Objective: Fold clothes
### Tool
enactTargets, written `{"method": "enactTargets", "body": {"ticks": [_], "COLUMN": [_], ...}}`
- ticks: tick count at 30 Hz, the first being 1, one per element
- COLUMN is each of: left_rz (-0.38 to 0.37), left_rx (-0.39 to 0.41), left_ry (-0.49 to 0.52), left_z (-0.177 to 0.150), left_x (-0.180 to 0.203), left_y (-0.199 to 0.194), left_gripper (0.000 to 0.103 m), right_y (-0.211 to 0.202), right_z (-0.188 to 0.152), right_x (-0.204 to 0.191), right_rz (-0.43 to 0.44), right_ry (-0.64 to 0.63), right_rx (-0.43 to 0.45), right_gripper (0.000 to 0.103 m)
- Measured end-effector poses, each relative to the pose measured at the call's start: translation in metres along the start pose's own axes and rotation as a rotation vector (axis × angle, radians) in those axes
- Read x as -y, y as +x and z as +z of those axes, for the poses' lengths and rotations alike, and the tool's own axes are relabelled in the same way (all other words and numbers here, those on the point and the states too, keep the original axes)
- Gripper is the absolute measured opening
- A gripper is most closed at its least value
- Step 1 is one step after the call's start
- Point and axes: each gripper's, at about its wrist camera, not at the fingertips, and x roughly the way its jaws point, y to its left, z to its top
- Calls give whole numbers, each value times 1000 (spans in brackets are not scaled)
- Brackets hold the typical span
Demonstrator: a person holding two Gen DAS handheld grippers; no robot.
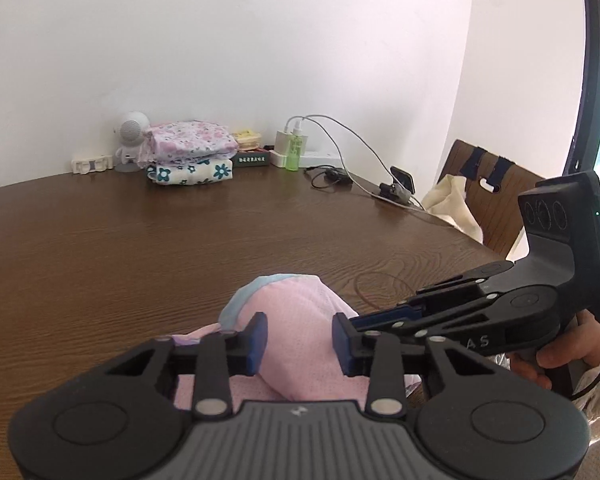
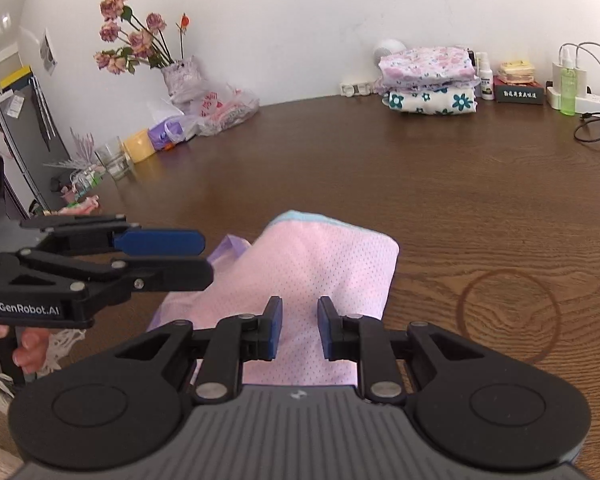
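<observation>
Item: pink garment (image 2: 312,276), folded, on my wooden table (image 2: 460,200)
Left gripper (image 1: 300,338) parted, right gripper (image 2: 299,328) parted; neither grips anything

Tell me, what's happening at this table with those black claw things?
A person is folding clothes using a handheld gripper in each hand instead of bare fingers. Right now the left gripper and the right gripper are both open, poised over a pink mesh garment with a light blue trim, lying folded on the wooden table; neither is gripping it. At the back by the wall sits a stack of folded floral clothes, apparently already done.
</observation>
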Motion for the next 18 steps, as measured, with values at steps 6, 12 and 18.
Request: {"method": "enactTargets", "body": {"ticks": [6,12,18], "left_rz": [20,18,-9], "left_rx": [-50,-88,-84], "left_ry": [84,86,31], "left_z": [-5,-13,-16], "left_x": [12,6,-4], "left_y": [20,27,25], "left_gripper": [5,8,8], "right_y": [-16,-24,-15], "right_z": [-4,-17,-27], "right_x": [19,45,55], "right_rz": [-16,-12,63], "right_ry": [91,239,357], "right_rx": [62,38,30], "right_gripper": [28,47,47]}}
